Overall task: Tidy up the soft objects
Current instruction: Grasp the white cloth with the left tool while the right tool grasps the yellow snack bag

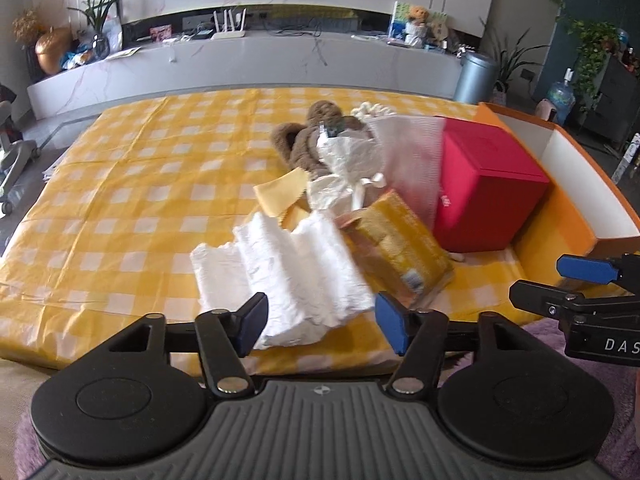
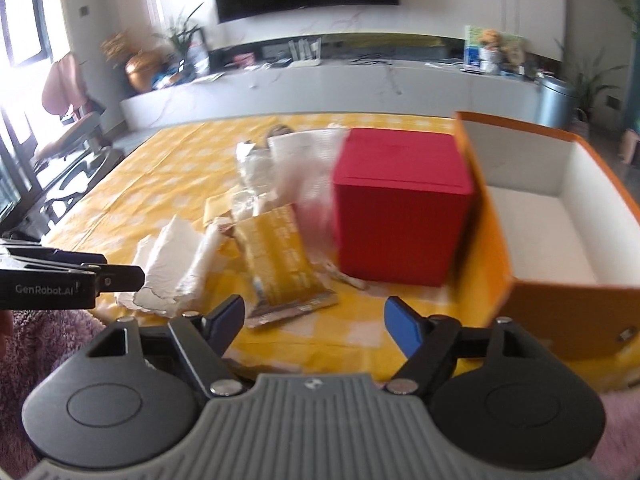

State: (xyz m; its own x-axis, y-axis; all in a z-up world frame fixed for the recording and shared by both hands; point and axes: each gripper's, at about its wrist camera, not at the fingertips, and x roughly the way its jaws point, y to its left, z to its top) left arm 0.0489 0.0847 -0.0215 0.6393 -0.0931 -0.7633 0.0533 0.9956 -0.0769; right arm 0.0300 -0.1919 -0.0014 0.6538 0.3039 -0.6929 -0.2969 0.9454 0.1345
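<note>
The left gripper (image 1: 322,326) has its jaws spread wide and holds nothing. The near end of a white crinkled pad (image 1: 288,268) lies between its blue fingertips (image 1: 390,326) without clear contact. The pad's long axis runs from the gripper away and to the left, and its far edge points toward the yellow cloth piece (image 1: 280,196).

Taking the red box (image 1: 484,188) as landmark: the pad lies well to its left and nearer the camera. A yellow packet (image 1: 400,248) lies just left of the box, leaning on the pad's right side, with its long axis running from far left to near right. Behind the packet, left of the box, sits a white crumpled wrap tied with a ribbon (image 1: 348,168), and beyond that a brown plush toy (image 1: 308,136). A clear ribbed plastic sheet (image 1: 412,156) stands against the box's left face. An orange open box (image 1: 580,184) with a white inside stands just right of the red box.

The right gripper (image 2: 316,322) is likewise wide open and empty, hovering over the yellow checked tablecloth (image 2: 160,176), with the packet's near end just beyond its left fingertip.
</note>
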